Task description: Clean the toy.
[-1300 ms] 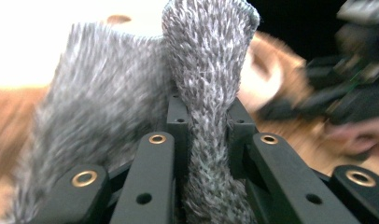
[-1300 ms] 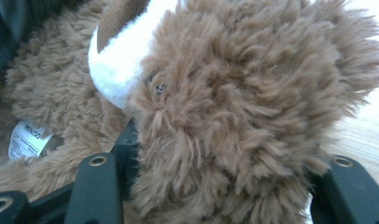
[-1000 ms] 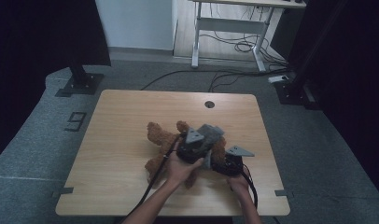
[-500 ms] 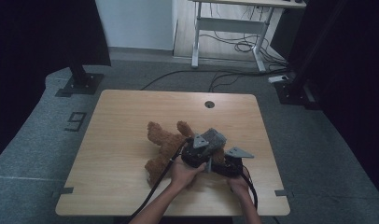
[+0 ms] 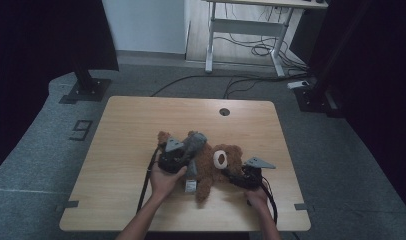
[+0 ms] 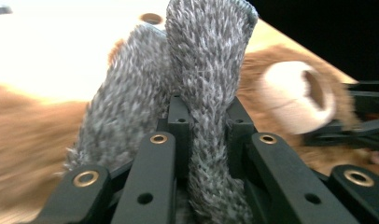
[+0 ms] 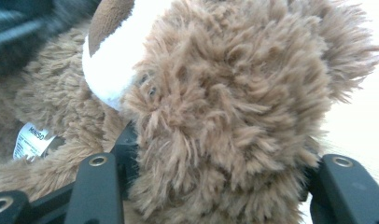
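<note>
A brown teddy bear (image 5: 209, 170) lies on the wooden table (image 5: 131, 125), its white muzzle (image 5: 220, 159) facing up. My left gripper (image 5: 187, 151) is shut on a strip of grey fuzzy cloth (image 5: 195, 144) that lies over the bear's left side. In the left gripper view the cloth (image 6: 206, 70) stands pinched between the two jaws of the gripper (image 6: 207, 123), with the muzzle (image 6: 295, 95) behind it. My right gripper (image 5: 234, 170) is shut on the bear's head (image 7: 234, 107), and fur bulges between the jaws. A white label (image 7: 31, 140) hangs from the bear's body.
A round cable hole (image 5: 224, 111) sits near the table's far edge. Behind the table stand a white desk frame (image 5: 241, 25) with cables on the floor and a black stand base (image 5: 86, 90) at the left. A "9" mark (image 5: 81, 130) is on the floor.
My left gripper has moved left with the grey cloth, and the bear's muzzle has come into sight. The right hand has kept still.
</note>
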A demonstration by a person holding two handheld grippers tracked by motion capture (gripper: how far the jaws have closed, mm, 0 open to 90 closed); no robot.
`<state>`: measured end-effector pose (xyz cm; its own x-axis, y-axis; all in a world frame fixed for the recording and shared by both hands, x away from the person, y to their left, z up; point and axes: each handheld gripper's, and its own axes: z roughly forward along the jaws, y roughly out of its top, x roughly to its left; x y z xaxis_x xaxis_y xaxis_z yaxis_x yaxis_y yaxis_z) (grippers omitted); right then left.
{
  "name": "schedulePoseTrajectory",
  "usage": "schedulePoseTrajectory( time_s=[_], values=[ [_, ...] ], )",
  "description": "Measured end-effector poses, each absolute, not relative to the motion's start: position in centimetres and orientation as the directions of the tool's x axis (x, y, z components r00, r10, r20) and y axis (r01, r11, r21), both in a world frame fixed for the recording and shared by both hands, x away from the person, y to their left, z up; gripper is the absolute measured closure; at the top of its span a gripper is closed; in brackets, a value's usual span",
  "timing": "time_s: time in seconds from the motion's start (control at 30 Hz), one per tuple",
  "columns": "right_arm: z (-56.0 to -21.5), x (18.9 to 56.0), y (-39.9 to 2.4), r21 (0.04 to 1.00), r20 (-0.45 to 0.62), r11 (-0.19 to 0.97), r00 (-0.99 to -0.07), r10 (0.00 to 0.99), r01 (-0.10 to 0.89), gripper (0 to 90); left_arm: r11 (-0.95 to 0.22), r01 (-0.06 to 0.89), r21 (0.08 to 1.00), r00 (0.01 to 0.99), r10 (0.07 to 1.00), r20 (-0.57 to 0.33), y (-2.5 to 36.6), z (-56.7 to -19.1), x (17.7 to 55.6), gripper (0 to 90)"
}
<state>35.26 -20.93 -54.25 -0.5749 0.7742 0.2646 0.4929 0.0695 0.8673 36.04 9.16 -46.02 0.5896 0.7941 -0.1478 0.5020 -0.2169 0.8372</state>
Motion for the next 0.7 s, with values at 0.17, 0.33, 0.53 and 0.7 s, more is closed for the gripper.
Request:
schedulePoseTrajectory(
  time_s=[0.17,0.33,0.53,0.7],
  values=[
    [-54.3,35.3,-20.9,0.867,0.267,0.067,-0.573,0.775,0.494,41.1,-0.209,0.533,0.82,0.522,0.844,-0.124,13.0,-47.1,35.9,77.3],
    [-54.3,35.3,-20.9,0.867,0.272,0.06,-0.57,0.775,0.495,41.1,-0.178,0.603,0.778,0.464,0.871,-0.16,16.0,-49.7,36.1,77.3],
    [-54.3,35.3,-20.9,0.867,0.274,0.055,-0.566,0.777,0.496,41.1,-0.179,0.614,0.769,0.448,0.881,-0.152,16.7,-49.6,36.3,77.1],
    [-54.3,35.3,-20.9,0.867,0.274,0.057,-0.568,0.776,0.496,41.1,-0.169,0.545,0.821,0.498,0.853,-0.154,15.2,-46.1,35.5,77.1]
  ],
)
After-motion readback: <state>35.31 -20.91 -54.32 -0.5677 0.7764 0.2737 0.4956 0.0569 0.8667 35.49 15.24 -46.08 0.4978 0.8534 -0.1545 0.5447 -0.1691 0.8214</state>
